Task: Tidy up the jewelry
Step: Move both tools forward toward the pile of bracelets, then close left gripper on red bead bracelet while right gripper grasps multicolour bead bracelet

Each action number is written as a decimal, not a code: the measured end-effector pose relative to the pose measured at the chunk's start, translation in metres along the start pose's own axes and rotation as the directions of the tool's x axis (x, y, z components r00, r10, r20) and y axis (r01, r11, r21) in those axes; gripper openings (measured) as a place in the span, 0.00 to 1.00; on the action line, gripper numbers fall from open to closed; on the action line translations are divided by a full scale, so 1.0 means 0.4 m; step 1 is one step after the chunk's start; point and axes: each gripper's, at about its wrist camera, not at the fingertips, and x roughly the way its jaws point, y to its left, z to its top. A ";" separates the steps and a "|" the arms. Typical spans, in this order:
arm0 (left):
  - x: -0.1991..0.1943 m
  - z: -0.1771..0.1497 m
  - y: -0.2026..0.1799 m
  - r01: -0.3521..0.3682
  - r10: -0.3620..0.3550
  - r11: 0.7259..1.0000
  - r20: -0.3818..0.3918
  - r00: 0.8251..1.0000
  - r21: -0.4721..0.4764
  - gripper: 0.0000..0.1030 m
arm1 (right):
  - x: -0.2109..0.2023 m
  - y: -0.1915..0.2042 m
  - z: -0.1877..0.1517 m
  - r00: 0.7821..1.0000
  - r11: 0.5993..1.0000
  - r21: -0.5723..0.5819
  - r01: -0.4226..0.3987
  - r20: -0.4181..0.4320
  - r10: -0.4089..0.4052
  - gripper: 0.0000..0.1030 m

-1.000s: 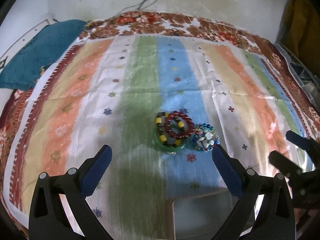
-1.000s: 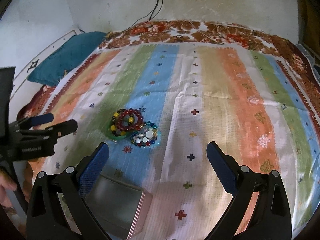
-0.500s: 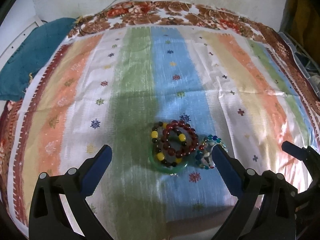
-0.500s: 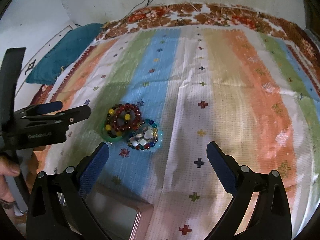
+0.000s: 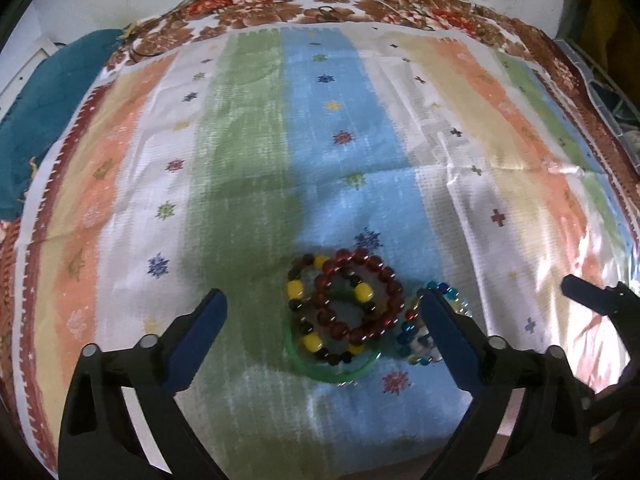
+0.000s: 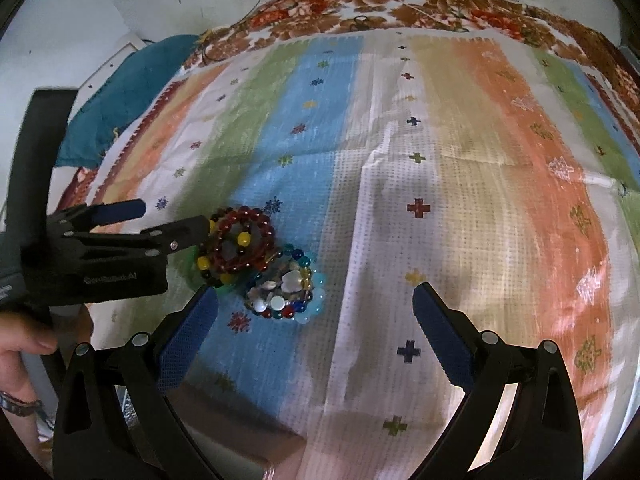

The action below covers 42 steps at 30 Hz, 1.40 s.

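A dark red bead bracelet (image 5: 362, 296) lies on a black-and-yellow bead bracelet (image 5: 304, 322) and a green bangle (image 5: 332, 372) on the striped cloth. A blue and white bead bracelet (image 5: 416, 340) lies right of them, partly behind my left finger. My left gripper (image 5: 322, 312) is open, low over the pile. In the right wrist view the pile (image 6: 240, 244) and the blue bracelet (image 6: 286, 290) sit ahead left. My right gripper (image 6: 316, 316) is open, the blue bracelet just ahead of its left finger. The left gripper (image 6: 172, 222) shows there beside the pile.
A metal tin (image 6: 224, 424) lies at the near edge under my right gripper. A teal cushion (image 5: 36, 128) lies at the far left. The striped cloth (image 5: 460, 168) covers a floral bedspread (image 5: 320, 4). A wall and cables are beyond.
Both grippers have moved forward and lower toward the bracelets. The pile now sits between my left fingers, and the tin has slid out of the left wrist view.
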 end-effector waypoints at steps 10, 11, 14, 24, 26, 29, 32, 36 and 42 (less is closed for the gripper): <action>0.076 0.024 -0.023 0.030 -0.025 0.998 -0.077 0.997 0.057 0.68 | 0.056 0.000 0.013 0.998 1.000 -0.003 -0.018 -0.058 0.018 0.73; 0.080 0.022 -0.022 0.033 -0.028 0.998 -0.079 0.996 0.060 0.68 | 0.061 0.000 0.014 0.998 1.000 0.001 -0.025 -0.062 0.025 0.67; 0.096 0.024 -0.017 0.053 -0.047 0.997 -0.091 0.995 0.059 0.61 | 0.075 0.003 0.018 0.995 0.998 0.025 -0.052 -0.082 0.054 0.59; 0.131 0.022 -0.022 0.075 -0.066 0.994 -0.107 0.992 0.085 0.52 | 0.131 0.014 0.008 0.990 1.000 0.014 -0.022 -0.141 0.024 0.28; 0.134 0.018 -0.023 0.056 -0.046 0.993 -0.096 0.994 0.101 0.52 | 0.143 0.021 0.006 0.988 1.000 0.002 -0.022 -0.150 0.022 0.25; 0.146 0.013 -0.019 0.090 -0.079 0.992 -0.112 0.991 0.092 0.50 | 0.151 0.027 0.007 0.989 1.000 -0.007 -0.022 -0.149 0.021 0.24; 0.158 0.006 -0.014 0.078 -0.067 0.993 -0.115 0.991 0.093 0.41 | 0.158 0.032 0.009 0.988 1.000 -0.014 -0.014 -0.153 0.012 0.18; 0.159 0.001 -0.001 0.090 -0.082 0.993 -0.107 0.991 0.077 0.36 | 0.161 0.033 0.008 0.987 0.999 -0.016 -0.038 -0.156 0.035 0.11; 0.151 -0.012 0.010 0.091 -0.085 0.994 -0.101 0.991 0.063 0.24 | 0.160 0.040 0.005 0.987 0.999 -0.036 -0.030 -0.156 0.024 0.10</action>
